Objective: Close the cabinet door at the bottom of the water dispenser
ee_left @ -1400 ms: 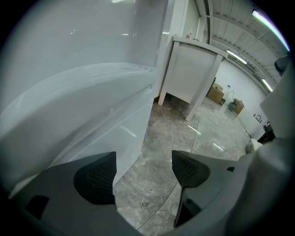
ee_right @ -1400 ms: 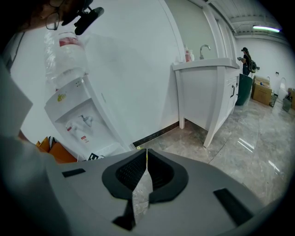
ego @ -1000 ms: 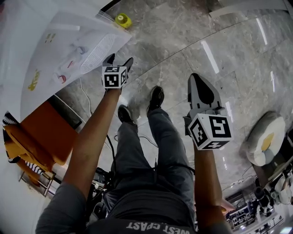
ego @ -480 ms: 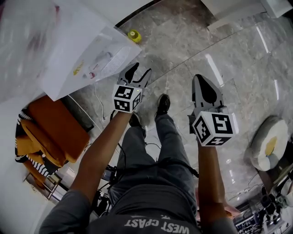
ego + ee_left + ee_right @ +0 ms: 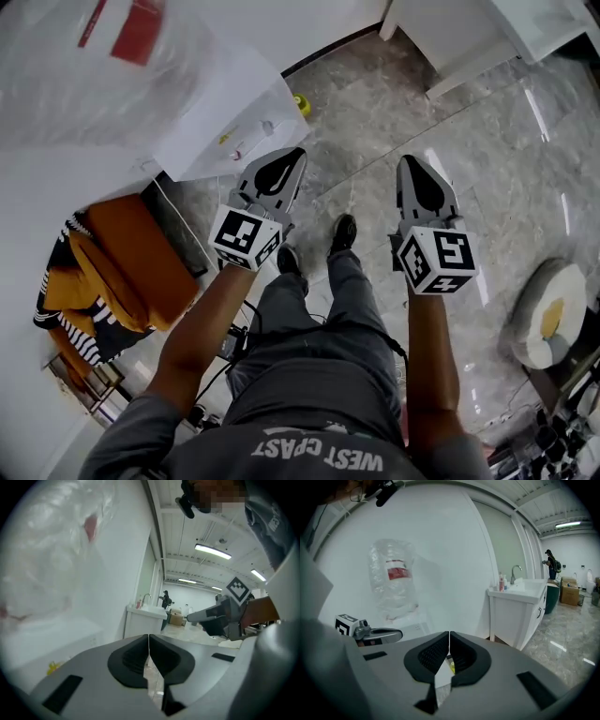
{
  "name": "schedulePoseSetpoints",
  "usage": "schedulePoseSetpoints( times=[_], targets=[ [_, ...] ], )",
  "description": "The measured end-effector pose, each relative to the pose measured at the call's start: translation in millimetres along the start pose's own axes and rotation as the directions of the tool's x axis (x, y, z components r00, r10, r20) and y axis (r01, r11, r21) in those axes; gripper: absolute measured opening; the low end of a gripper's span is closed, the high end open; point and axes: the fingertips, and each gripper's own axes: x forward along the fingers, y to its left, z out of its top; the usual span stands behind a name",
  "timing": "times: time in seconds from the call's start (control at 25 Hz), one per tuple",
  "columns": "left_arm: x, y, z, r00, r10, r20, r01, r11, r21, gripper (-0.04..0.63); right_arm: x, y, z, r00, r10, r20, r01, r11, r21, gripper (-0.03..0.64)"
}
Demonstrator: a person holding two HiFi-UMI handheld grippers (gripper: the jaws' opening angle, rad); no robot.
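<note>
The white water dispenser (image 5: 225,117) stands at the upper left of the head view, seen from above, with a clear bottle (image 5: 84,66) on top. Its bottom cabinet door does not show in any view. My left gripper (image 5: 292,157) is held up in the air beside the dispenser's front corner, jaws shut with nothing between them (image 5: 148,641). My right gripper (image 5: 405,167) hangs level with it to the right, over the floor, also shut and empty (image 5: 449,641). In the right gripper view the bottle (image 5: 393,581) rises against the white wall above the left gripper (image 5: 389,633).
An orange bag on a striped cloth (image 5: 122,267) lies left of the person's legs. A yellow object (image 5: 302,105) sits on the marble floor by the dispenser. A white sink cabinet (image 5: 520,616) stands to the right, a round cushion (image 5: 548,300) at far right.
Both grippers have risen, the left one much more, from low by the dispenser's foot. The left gripper's jaws have gone from open to shut. The head view has lifted with the person.
</note>
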Motion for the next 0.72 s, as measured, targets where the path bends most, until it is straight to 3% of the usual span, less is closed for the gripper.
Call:
schedulePoseSetpoints(
  times=[0.32,0.52,0.72],
  targets=[
    [-85.0,-17.7,97.6,0.996,-0.054,0.075,0.049,0.997,0.058,0.015,-52.9,57.3,69.4,0.994,0.071,0.083,-0.066,0.996,-0.065,0.028],
    [-135.4,-14.7,151.4,0.992,-0.046,0.122,0.033,0.994,0.105,0.015,-89.1,94.4,111.4,0.983,0.117,0.143,-0.104,0.990,-0.099,0.028],
    [-186.3,-5.0,202.8,0.980,-0.008,0.200,-0.029,0.983,0.184,0.015,-120.5,144.8,152.1,0.956,0.211,0.204,-0.174,0.967,-0.187,0.028]
  ],
)
